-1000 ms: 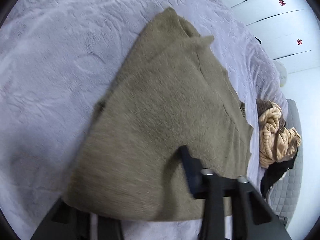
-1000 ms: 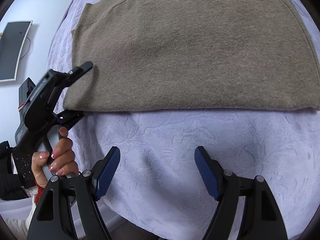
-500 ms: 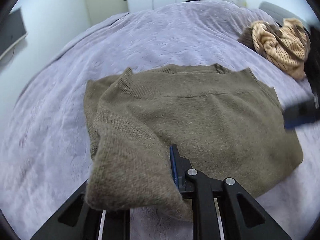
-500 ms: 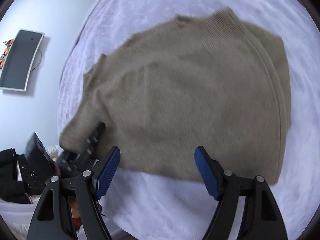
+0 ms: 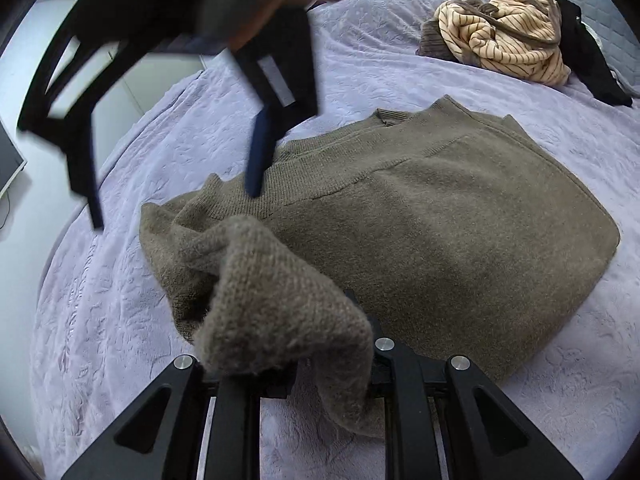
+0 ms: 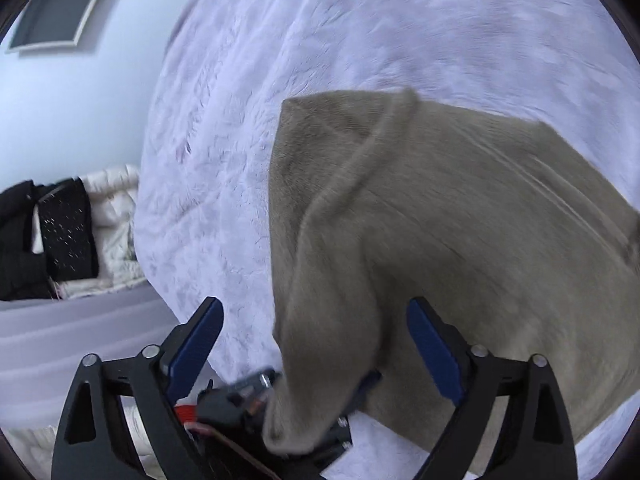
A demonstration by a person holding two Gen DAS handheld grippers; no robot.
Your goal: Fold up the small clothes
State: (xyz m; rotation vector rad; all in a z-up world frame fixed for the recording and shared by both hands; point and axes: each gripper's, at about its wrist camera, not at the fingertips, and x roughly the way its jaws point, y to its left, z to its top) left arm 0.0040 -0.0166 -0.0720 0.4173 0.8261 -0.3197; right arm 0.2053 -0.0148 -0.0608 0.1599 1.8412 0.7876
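The olive sweater [image 5: 420, 232] lies on the bed [image 5: 120, 320], mid-fold. The left tool [image 5: 288, 364] is clamped on its lifted corner. The right tool [image 5: 176, 196], jaws just widened and empty, hovers above the collar edge. Next move, probably: grip that edge.

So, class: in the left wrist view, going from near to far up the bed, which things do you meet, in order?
Left tool clamped on a sweater corner → olive-brown knitted sweater lying on the lilac bedspread → crumpled tan striped garment.
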